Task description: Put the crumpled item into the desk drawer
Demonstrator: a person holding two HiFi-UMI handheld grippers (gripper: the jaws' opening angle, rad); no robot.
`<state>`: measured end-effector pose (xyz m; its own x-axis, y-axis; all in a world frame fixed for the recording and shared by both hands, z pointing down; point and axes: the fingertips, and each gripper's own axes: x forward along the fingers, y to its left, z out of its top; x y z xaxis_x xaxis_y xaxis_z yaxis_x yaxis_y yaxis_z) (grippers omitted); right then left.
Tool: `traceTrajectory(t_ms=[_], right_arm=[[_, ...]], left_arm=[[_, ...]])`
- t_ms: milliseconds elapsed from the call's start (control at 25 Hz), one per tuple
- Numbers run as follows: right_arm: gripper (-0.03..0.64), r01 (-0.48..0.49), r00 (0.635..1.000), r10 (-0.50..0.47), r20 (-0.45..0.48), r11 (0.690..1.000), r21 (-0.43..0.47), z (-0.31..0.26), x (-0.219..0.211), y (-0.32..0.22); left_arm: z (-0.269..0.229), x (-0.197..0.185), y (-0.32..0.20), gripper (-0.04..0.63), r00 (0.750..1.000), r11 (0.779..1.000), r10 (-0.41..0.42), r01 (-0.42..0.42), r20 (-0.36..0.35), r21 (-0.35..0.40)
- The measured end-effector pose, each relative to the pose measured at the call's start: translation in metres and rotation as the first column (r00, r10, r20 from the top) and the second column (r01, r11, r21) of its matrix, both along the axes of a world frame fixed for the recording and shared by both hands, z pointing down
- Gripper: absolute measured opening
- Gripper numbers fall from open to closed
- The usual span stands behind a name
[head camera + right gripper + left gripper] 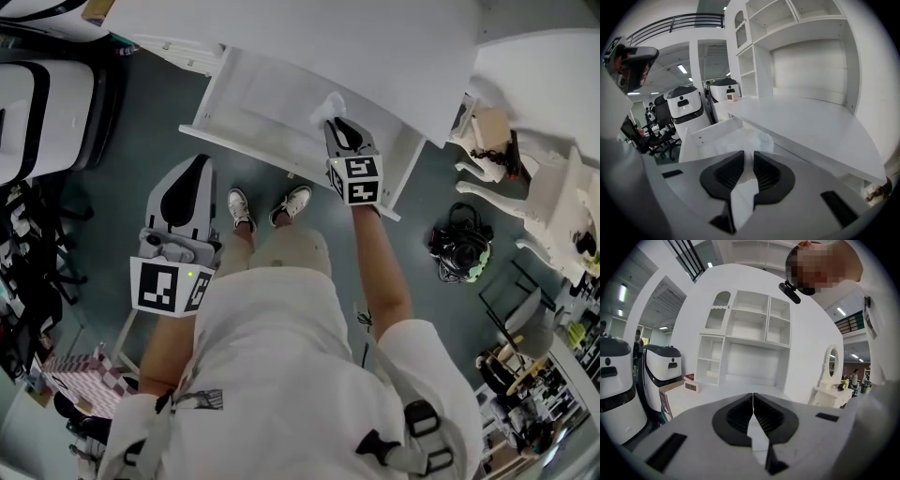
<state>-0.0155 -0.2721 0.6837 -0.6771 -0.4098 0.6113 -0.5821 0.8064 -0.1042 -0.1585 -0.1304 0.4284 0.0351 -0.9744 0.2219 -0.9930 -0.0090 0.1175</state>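
The desk drawer (255,92) stands pulled out under the white desk top (309,37). My right gripper (336,123) hangs over the drawer's right part, shut on the crumpled white item (329,104), which bulges past its tips. In the right gripper view the crumpled item (760,139) sits pinched between the dark pads of that gripper (749,154), with the drawer (705,140) below and to the left. My left gripper (198,162) is held low at the left, away from the drawer, jaws shut and empty. In its own view the left gripper (753,395) faces the desk's hutch (747,341).
White wheeled machines (42,103) stand left of the desk. A black bag (459,248) lies on the floor at the right, near a white ornate dressing table (534,187). The person's shoes (267,206) are just in front of the drawer's front panel (281,161).
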Motion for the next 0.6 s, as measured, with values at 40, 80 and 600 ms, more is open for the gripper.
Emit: traceTrajectory(t_ms=[40, 80, 600], right_arm=[[0.075, 0.0, 1.0, 0.0, -0.009, 1.0, -0.005, 0.006, 0.0, -0.001], [0.075, 0.001, 1.0, -0.001, -0.019, 1.0, -0.01, 0.011, 0.0, -0.002], [0.075, 0.078, 0.992, -0.08, -0.101, 0.997, -0.021, 0.06, -0.013, -0.015]], left_arm=[[0.005, 0.0, -0.001, 0.019, 1.0, 1.0, -0.001, 0.001, -0.006, -0.007], [0.01, 0.001, -0.002, 0.018, 1.0, 1.0, -0.002, 0.002, -0.013, -0.013], [0.047, 0.0, -0.01, 0.02, 0.999, 0.999, -0.017, 0.015, -0.05, -0.034]])
